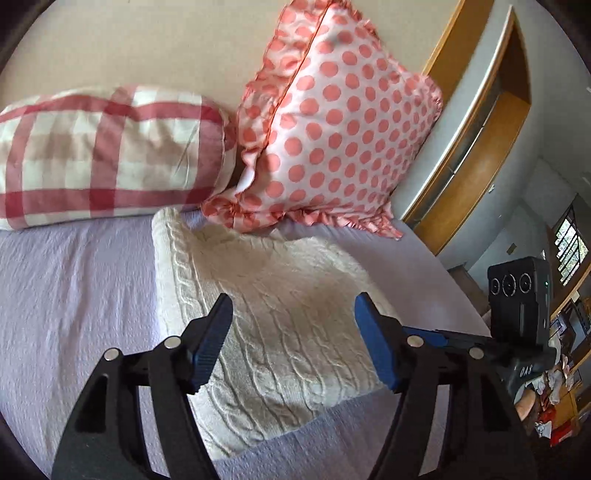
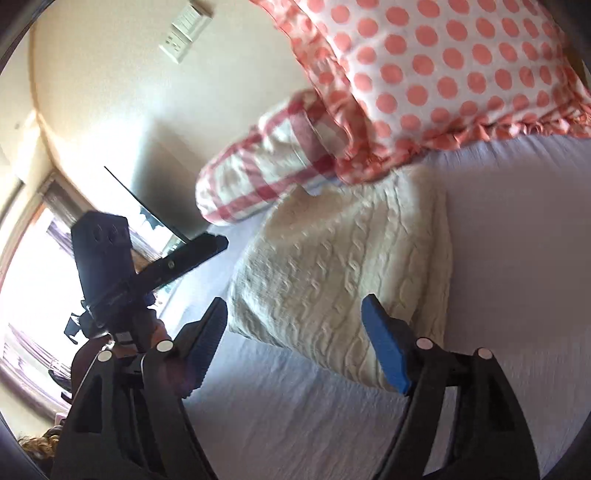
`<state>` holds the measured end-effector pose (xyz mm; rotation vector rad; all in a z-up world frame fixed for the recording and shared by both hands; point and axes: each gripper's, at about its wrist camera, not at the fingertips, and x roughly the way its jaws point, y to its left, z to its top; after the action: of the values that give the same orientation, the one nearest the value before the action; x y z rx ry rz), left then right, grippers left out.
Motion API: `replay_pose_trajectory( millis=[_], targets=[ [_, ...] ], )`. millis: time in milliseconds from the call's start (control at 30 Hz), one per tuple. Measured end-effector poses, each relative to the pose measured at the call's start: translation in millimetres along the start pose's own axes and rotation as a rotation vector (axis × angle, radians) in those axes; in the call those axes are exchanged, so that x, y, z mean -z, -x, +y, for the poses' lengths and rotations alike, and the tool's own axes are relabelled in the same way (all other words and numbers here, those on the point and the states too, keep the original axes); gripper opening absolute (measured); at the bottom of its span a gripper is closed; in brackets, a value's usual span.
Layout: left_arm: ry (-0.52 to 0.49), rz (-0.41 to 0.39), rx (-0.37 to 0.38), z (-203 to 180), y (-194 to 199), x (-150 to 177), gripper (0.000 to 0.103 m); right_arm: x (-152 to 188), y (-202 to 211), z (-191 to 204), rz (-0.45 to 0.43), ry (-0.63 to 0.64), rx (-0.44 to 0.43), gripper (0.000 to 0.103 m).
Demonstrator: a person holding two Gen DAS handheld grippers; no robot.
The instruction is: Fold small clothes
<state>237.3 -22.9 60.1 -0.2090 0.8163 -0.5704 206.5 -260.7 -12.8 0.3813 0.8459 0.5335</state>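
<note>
A cream cable-knit sweater (image 1: 266,325) lies folded into a compact rectangle on the lilac bedspread (image 1: 74,288), just below the pillows. My left gripper (image 1: 293,306) is open and empty, held above the sweater's near half. The sweater also shows in the right wrist view (image 2: 343,266). My right gripper (image 2: 293,306) is open and empty, hovering over the sweater's near edge. The other gripper's body (image 2: 107,266) shows at the left of the right wrist view, and the right gripper's body (image 1: 521,299) shows at the right of the left wrist view.
A red-and-white checked pillow (image 1: 103,155) and a coral polka-dot frilled pillow (image 1: 332,122) lean against the wall at the bed's head. A wooden-framed opening (image 1: 476,147) is to the right. The bedspread (image 2: 517,258) stretches beside the sweater. A wall outlet (image 2: 184,33) is above.
</note>
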Motion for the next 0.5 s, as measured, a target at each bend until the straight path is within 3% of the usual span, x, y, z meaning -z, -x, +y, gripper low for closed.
replay_pose_trajectory(
  millis=[33, 67, 200, 300, 400, 500],
  targets=[
    [0.026, 0.039, -0.009, 6, -17, 5, 0.064, 2, -8, -11, 0.005, -0.033, 0.008, 0.078],
    [0.015, 0.024, -0.025, 8, -25, 7, 0.062, 5, -7, -15, -0.039, -0.035, -0.017, 0.078],
    [-0.031, -0.004, -0.072, -6, -5, 15, 0.064, 8, 9, 4, -0.038, 0.011, 0.016, 0.078],
    [-0.051, -0.02, -0.1, -10, 34, 42, 0.076, 26, 44, 16, -0.141, 0.069, 0.029, 0.102],
    [-0.038, 0.003, -0.214, -2, 62, 83, 0.091, 50, 62, 21, -0.197, 0.125, 0.166, 0.102],
    [-0.011, 0.055, -0.327, 3, 66, 118, 0.093, 65, 44, 19, -0.115, 0.146, 0.367, 0.102]
  ],
)
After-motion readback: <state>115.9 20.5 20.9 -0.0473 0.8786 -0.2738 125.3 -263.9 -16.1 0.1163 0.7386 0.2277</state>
